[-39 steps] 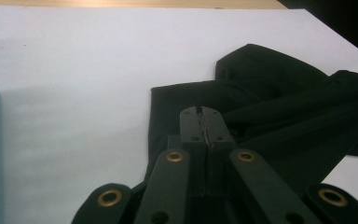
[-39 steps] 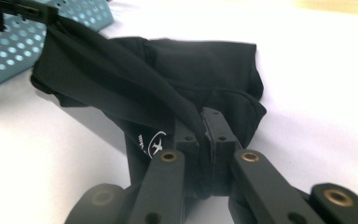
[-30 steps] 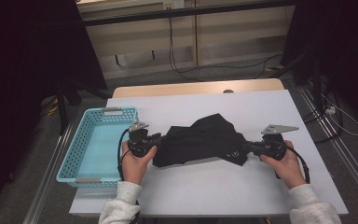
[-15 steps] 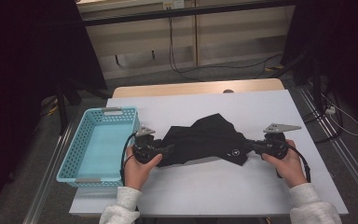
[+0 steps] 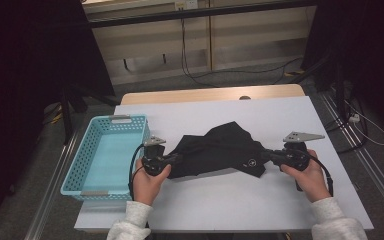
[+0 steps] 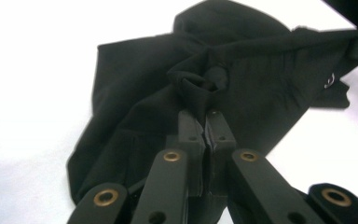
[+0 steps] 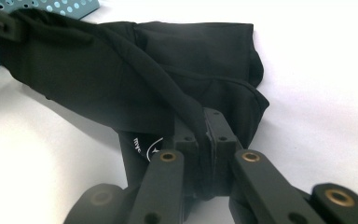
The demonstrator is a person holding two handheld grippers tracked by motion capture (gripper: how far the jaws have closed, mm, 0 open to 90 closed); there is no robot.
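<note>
A black garment with a small white logo lies crumpled across the middle of the white table. My left gripper is shut on its left end, where the cloth bunches up just past the closed jaws. At the right end my right gripper is shut on a fold of the garment, near the logo. The cloth is stretched between both grippers, partly lifted off the table.
A light blue perforated basket stands on the table's left side, close to my left hand; its corner appears in the right gripper view. Beyond the table are a wooden edge, floor cables and dark chairs.
Both grippers have moved slightly outward and forward, drawing the garment more taut between them. The basket has stayed put.
</note>
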